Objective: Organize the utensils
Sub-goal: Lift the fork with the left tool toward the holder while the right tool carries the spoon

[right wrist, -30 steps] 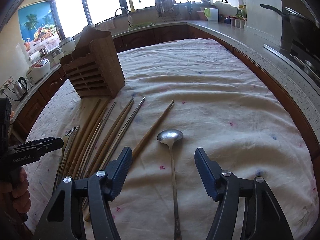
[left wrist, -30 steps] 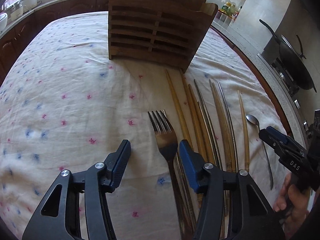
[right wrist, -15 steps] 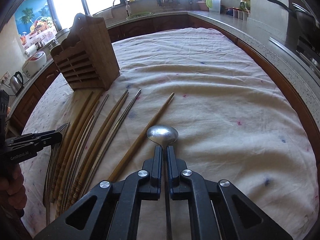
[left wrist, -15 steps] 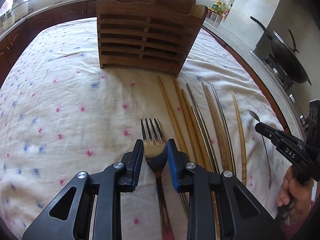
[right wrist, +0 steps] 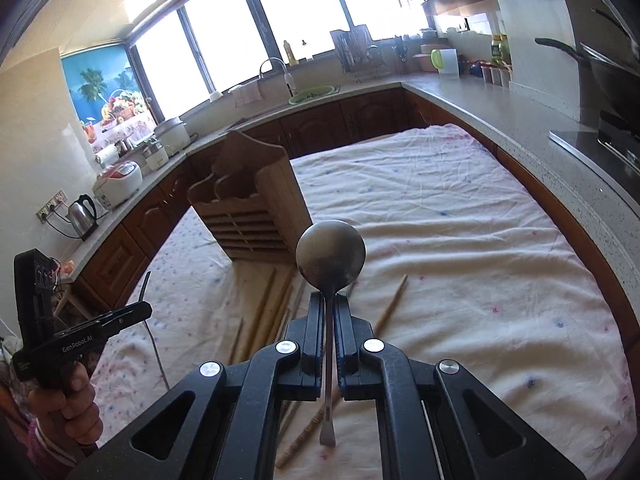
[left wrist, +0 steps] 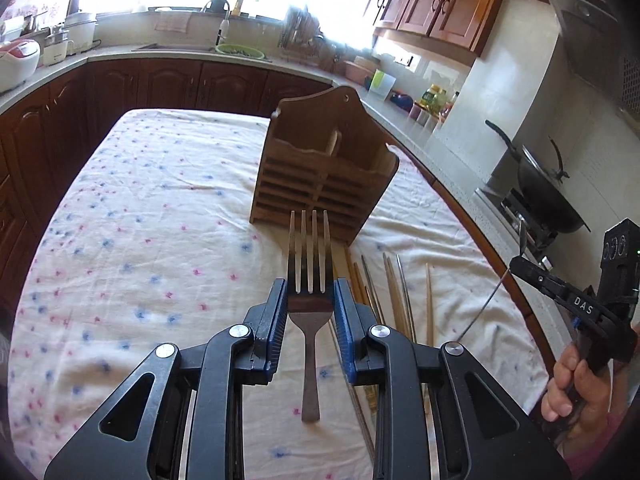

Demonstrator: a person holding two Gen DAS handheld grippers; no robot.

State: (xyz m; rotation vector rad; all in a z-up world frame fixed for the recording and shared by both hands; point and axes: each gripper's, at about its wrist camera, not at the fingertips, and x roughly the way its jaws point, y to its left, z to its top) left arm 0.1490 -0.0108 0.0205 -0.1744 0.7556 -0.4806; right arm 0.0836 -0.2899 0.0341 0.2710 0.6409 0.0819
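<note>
My left gripper is shut on a steel fork and holds it above the cloth, tines pointing at the wooden slatted utensil holder. My right gripper is shut on a steel spoon, lifted off the cloth, bowl forward. The holder also shows in the right wrist view, ahead and left of the spoon. Several wooden and metal chopsticks lie on the cloth in front of the holder; they also show in the right wrist view.
The floral cloth covers the table. A counter with a stove and wok runs along the right. A sink and appliances stand at the back.
Both grippers have risen from the cloth, the left with the fork and the right with the spoon. A second ago both were open; half a second ago they had closed on them.
</note>
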